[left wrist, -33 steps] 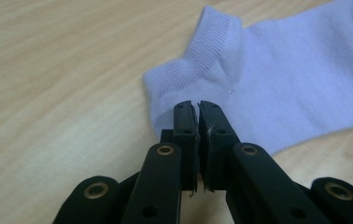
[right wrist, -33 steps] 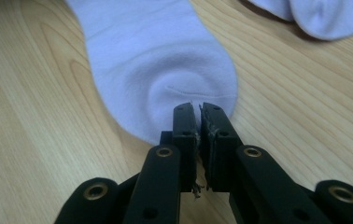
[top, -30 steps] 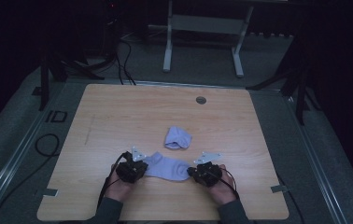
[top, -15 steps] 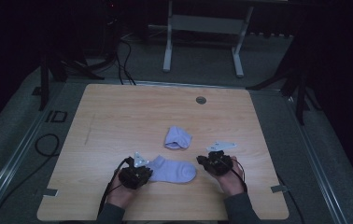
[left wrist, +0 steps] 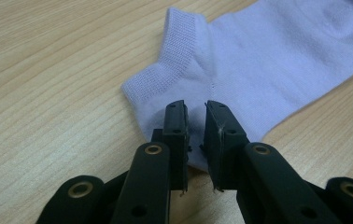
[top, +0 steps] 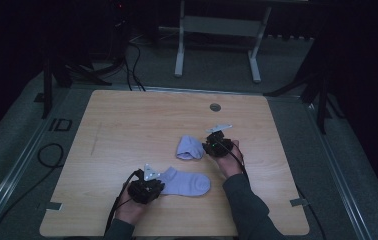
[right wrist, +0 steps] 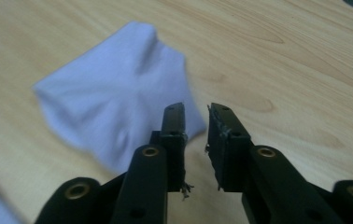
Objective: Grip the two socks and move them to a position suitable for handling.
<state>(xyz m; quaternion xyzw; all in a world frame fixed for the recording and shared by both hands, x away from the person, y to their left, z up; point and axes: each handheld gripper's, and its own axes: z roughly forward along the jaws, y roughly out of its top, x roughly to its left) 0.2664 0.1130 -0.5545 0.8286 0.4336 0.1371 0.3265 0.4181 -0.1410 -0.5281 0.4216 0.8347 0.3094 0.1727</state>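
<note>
Lavender sock [left wrist: 277, 60] between left gripper [left wrist: 195, 114] jaws

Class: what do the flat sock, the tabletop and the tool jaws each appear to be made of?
Flat sock: lilac knitted fabric, probably cotton blend; ribbed cuff, fine weave. Tabletop: pale wood or wood-look laminate; matte, streaked grain. Left tool jaws: black, likely moulded plastic, with brass-coloured rivets.

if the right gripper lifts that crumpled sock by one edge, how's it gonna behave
Probably floppy: the crumpled sock lies in soft folds, so it would likely droop from the right gripper. It looks thin and light, like the flat sock, so a small pinch should carry it. It seems unlikely to roll or slide on the wooden table.
</note>
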